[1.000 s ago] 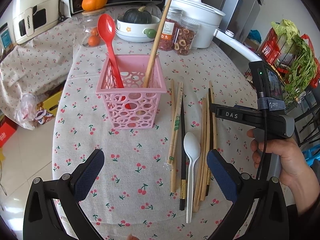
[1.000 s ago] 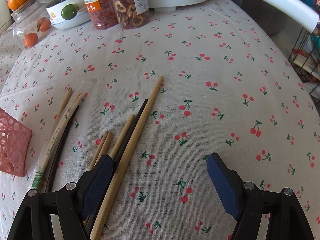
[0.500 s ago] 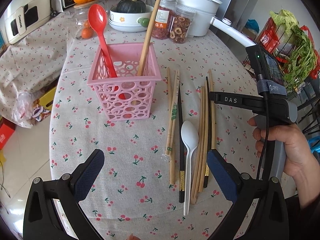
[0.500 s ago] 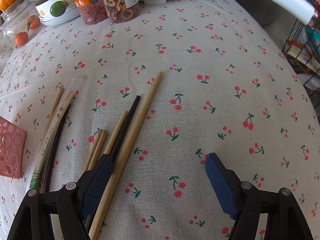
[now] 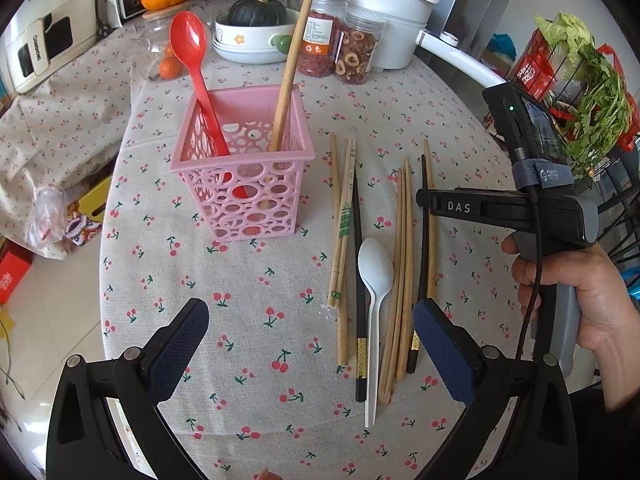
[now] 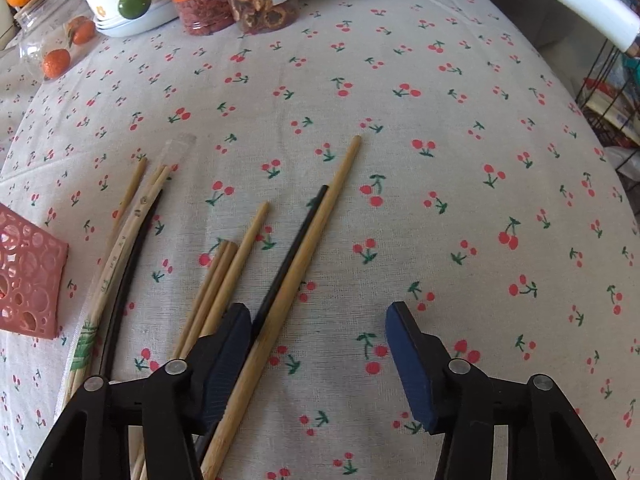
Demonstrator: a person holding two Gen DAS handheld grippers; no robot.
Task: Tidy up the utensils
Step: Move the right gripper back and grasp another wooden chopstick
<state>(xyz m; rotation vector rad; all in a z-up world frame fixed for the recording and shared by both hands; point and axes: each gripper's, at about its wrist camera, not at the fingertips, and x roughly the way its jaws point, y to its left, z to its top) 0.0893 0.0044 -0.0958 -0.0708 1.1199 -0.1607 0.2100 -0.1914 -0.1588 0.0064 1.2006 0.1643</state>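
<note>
A pink basket (image 5: 240, 184) holds a red spoon (image 5: 190, 44) and one long wooden chopstick (image 5: 292, 64). To its right lie a sleeved chopstick pair (image 5: 344, 220), a white plastic spoon (image 5: 374, 272) and several wooden and black chopsticks (image 5: 404, 260). My left gripper (image 5: 310, 348) hovers open above their near ends. My right gripper (image 6: 316, 360) points down at the table with its jaws closing. A thick wooden chopstick (image 6: 304, 264) and a black chopstick (image 6: 292, 248) lie just inside its left pad; the right pad is clear of them.
Jars (image 5: 356, 52), a bowl with a dark squash (image 5: 252, 32) and a white pot (image 5: 384, 12) stand at the table's back. A wire rack of greens (image 5: 580, 80) is off the right edge. A hand (image 5: 580, 300) grips the right tool's handle. Floor shows at the left.
The right gripper's jaws have narrowed, with the right pad coming in towards the two chopsticks. The left gripper has tilted slightly and stays open.
</note>
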